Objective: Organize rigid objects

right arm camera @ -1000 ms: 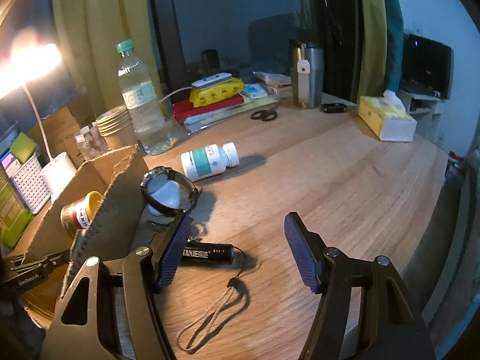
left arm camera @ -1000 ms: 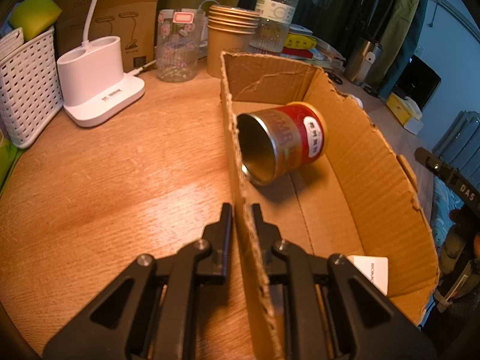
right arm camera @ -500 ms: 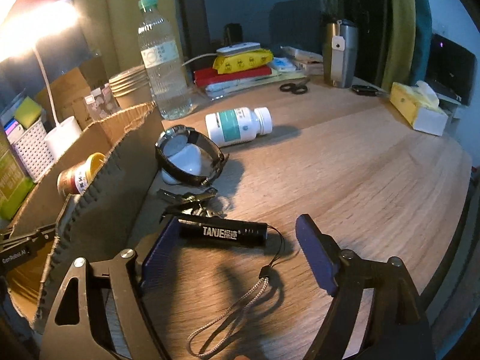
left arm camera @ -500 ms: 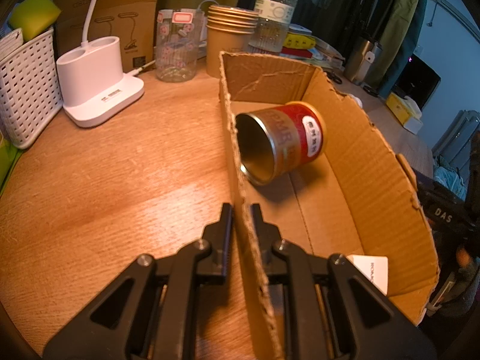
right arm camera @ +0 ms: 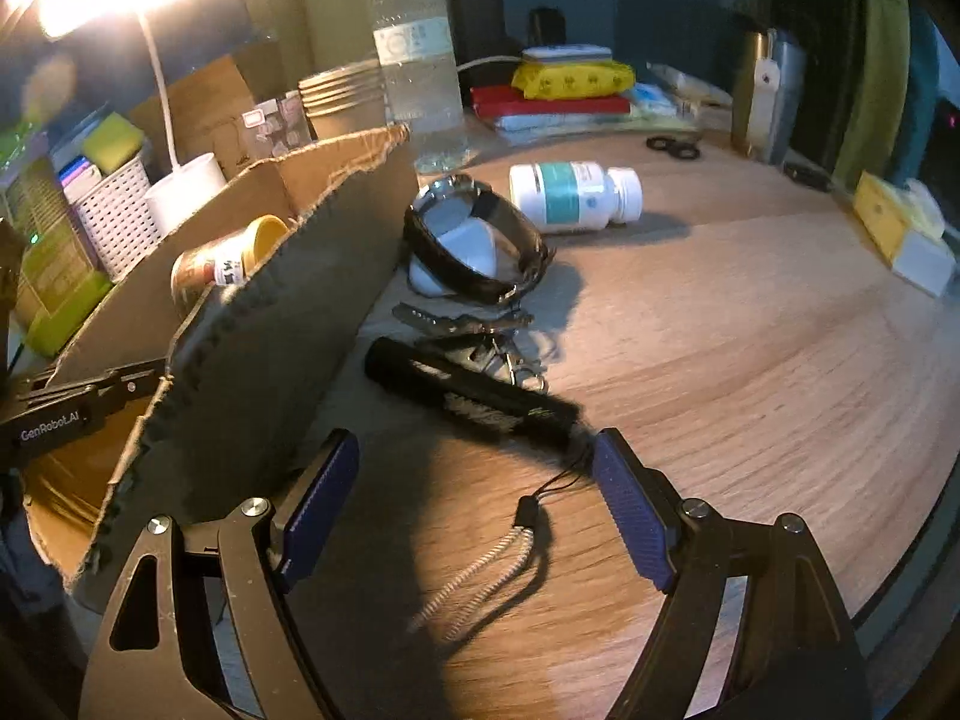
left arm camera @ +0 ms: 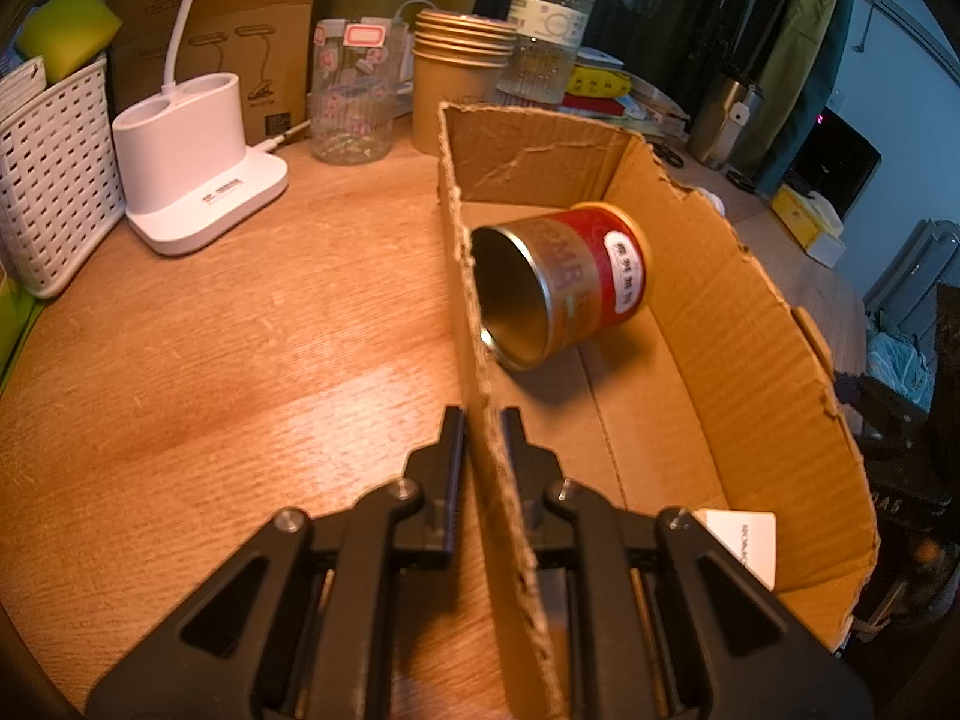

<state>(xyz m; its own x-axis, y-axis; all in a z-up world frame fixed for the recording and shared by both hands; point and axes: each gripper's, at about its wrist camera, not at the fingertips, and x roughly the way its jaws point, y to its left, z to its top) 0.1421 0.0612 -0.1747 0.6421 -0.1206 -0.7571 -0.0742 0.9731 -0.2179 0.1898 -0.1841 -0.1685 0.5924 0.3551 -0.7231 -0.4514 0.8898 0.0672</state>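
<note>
- The wooden surface (right arm camera: 750,324) is lamp-lit, with clothes hanging behind it.
- A box (left arm camera: 774,372) sits on it with a tin (left arm camera: 576,282) lying on its side inside.
- Beside the box lie a torch (right arm camera: 468,399), watch (right arm camera: 474,249), keys (right arm camera: 480,330) and pill bottle (right arm camera: 570,197).
- Left gripper (left arm camera: 482,420): jaws nearly closed, pinching the box wall.
- Right gripper (right arm camera: 474,468): jaws wide apart and empty, poised just short of the torch, over its lanyard (right arm camera: 480,570).

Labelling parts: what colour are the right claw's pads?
Dark blue pads, ribbed; clearest in the right wrist view.
</note>
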